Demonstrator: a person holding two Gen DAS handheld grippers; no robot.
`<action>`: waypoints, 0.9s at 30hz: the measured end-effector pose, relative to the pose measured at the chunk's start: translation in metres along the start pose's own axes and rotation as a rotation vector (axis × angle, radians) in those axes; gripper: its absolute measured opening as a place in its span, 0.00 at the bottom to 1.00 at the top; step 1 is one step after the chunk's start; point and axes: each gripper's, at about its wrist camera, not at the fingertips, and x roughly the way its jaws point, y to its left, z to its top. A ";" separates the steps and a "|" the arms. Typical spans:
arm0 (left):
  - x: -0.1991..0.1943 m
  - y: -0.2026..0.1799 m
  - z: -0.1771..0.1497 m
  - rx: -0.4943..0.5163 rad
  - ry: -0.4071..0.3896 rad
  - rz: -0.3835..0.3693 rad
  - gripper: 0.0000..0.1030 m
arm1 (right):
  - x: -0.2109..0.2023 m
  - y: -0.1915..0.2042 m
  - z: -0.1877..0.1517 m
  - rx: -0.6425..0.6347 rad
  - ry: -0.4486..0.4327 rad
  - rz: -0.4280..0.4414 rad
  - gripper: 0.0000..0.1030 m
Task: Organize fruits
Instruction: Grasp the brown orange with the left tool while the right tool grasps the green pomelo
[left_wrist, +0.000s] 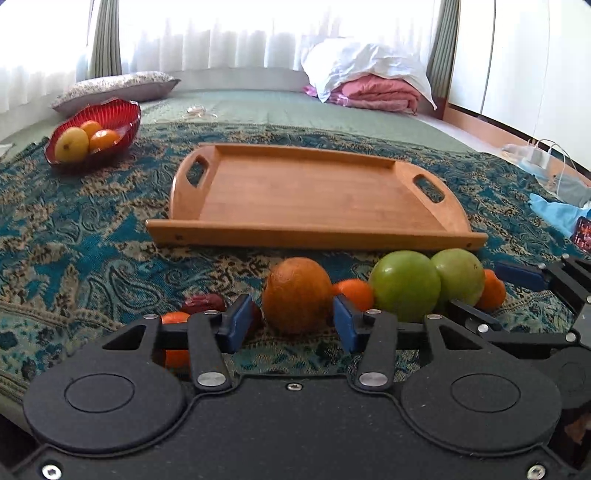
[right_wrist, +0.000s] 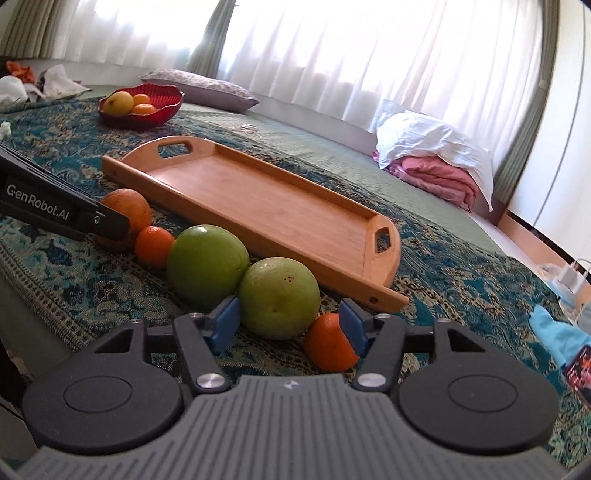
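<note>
Left gripper (left_wrist: 291, 323), jaws spread wide, low over the patterned blanket (left_wrist: 92, 236). The large brown-orange fruit (left_wrist: 297, 295) lies directly ahead between its blue pads (left_wrist: 238, 321), not yet touched as far as can be seen. Being round, the fruit offers no long axis to align with. A small mandarin (left_wrist: 354, 293) sits just to the right of that fruit, touching the first green apple (left_wrist: 404, 290).

Right gripper (right_wrist: 288, 325), jaws likewise wide, holding nothing. The second green apple (right_wrist: 279, 297) lies straight ahead between its pads (right_wrist: 225, 323); another mandarin (right_wrist: 328, 347) lies against the inner side of the right pad. Each gripper is nearest its own fruit; judged from this, the two grasps could proceed independently.

Wooden tray (left_wrist: 306, 195): beyond the fruit row, forward of both grippers, holding nothing, long side facing the left gripper. Red bowl (left_wrist: 94, 138): far forward and to the left, containing a yellow fruit (left_wrist: 72, 144) and two orange fruits. A dark reddish fruit (left_wrist: 203, 303) lies left of the left gripper's fingers.
</note>
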 end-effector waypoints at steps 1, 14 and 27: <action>0.002 0.001 0.000 -0.008 0.001 -0.009 0.45 | 0.002 0.000 0.001 -0.010 0.001 0.005 0.70; 0.020 0.012 0.005 -0.046 -0.043 -0.066 0.45 | 0.034 0.006 0.001 -0.135 0.019 0.002 0.71; 0.028 0.031 0.009 -0.110 -0.037 -0.147 0.43 | 0.046 0.000 0.001 -0.066 -0.001 0.011 0.60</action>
